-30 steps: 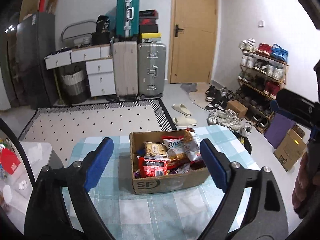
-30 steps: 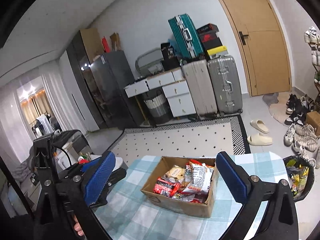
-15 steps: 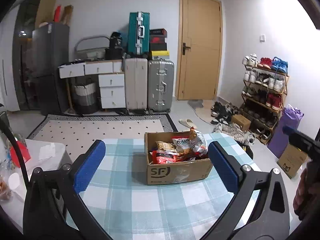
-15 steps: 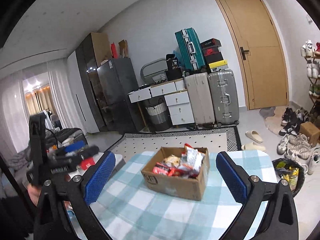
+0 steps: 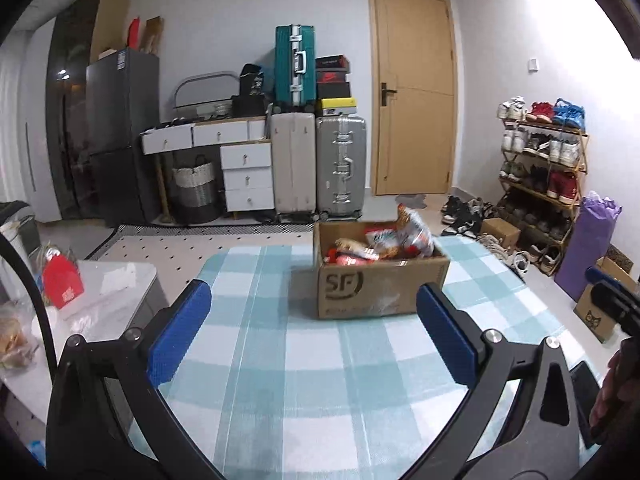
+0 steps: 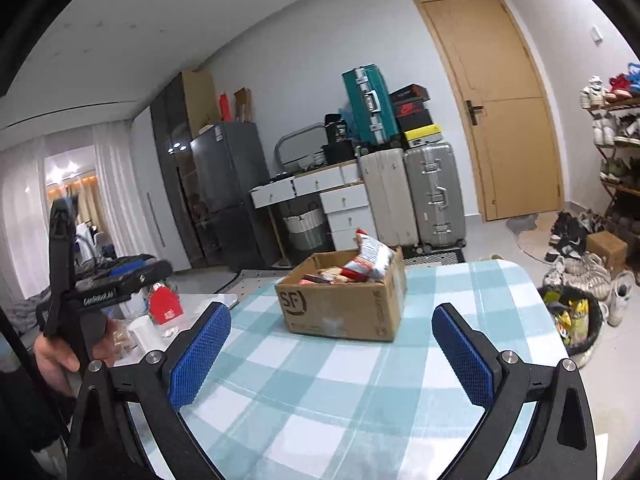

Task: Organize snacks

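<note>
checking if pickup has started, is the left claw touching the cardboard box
Apart. The left wrist view shows the left claw open over bare checked tablecloth, with cloth visible between its pads and the cardboard box.

A table (image 5: pixel 280 380) covered in a teal-and-white checked cloth carries one thing — an open cardboard box (image 5: pixel 380 288) full of snack packets (image 5: pixel 384 240), standing toward its far end.

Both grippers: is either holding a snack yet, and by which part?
Nothing is held. The left gripper and right gripper are open and empty, short of the brown cardboard box of snack packets.
</note>
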A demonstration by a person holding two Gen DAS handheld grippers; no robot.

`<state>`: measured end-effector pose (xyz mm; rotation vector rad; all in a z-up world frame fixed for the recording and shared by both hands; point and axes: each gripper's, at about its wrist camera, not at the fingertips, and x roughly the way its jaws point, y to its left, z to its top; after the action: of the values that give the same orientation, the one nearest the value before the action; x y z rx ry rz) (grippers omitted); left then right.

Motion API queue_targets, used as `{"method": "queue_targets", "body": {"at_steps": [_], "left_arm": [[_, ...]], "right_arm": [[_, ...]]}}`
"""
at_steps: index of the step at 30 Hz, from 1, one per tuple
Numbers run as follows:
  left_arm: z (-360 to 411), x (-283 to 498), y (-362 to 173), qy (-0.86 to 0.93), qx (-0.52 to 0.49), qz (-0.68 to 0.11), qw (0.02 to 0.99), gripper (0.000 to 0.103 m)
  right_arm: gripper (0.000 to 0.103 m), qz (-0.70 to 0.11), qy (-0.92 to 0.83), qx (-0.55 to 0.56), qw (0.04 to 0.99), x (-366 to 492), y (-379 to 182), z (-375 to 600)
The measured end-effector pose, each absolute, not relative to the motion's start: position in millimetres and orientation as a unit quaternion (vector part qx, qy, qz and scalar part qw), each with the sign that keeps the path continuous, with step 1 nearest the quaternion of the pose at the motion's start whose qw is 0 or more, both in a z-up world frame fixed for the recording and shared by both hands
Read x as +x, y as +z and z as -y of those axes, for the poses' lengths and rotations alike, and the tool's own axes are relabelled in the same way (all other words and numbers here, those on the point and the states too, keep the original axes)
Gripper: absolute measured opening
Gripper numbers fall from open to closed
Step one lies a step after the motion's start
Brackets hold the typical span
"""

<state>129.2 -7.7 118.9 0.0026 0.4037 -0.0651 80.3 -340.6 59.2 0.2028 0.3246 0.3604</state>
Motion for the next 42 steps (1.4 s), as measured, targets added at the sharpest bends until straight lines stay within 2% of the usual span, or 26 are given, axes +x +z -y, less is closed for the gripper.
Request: {"method": "queue_targets", "body": {"at_steps": [9,23,42], "left_arm": [[3.3,116.5,37.4,-0.001,-0.019,-0.224,0.974,0.102],[-3.0,108.1,-30.4,0.023,-0.013,-0.197,0.98,0.102],[7.5,98.3,-26.7,0.009,-0.001,-0.162,0.987,0.102]], "right_arm": [[0.102,-0.156,0.151,0.056,0.975,70.1,18.0,332.5],[0.102,-0.146,0.139,0.044,0.978,67.4,-15.5,331.5],[0.103,-0.153,0.143,-0.014,0.978,67.3,-21.8,310.4]]}}
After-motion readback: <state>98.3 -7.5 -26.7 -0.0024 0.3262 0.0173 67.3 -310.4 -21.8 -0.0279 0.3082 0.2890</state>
